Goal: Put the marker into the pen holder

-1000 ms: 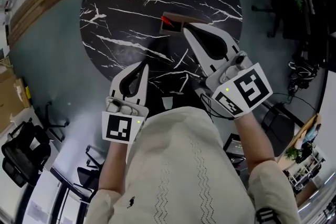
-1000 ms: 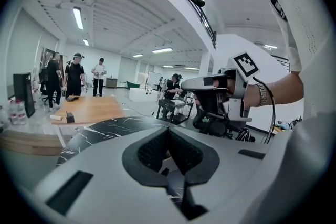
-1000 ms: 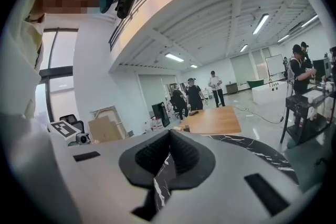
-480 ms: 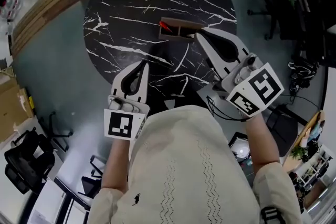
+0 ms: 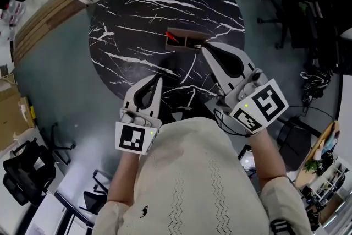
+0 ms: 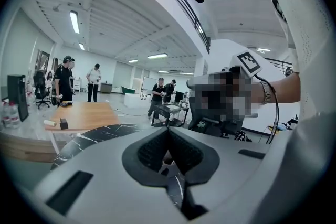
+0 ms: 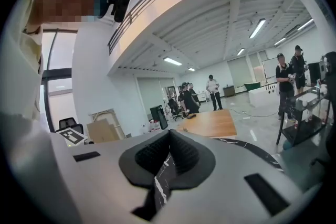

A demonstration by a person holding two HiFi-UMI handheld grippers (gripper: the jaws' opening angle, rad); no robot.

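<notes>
Fingers of the left gripper [image 5: 158, 78] and right gripper [image 5: 204, 49] are pressed together, empty. The red marker [image 5: 171, 37] already sits in the pen holder [image 5: 187, 31] on the table [image 5: 137, 8]; the task looks finished.

We see a round black white-veined marble-look tabletop [image 5: 137, 14], smooth and faintly glossy, a brown wooden rectangular pen holder [image 5: 190, 39], and matt white plastic left gripper [image 5: 158, 78] and right gripper [image 5: 204, 48].

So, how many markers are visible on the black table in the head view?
1. A red marker lies at the left end of the pen holder on the table. More may be hidden inside the holder.
</notes>
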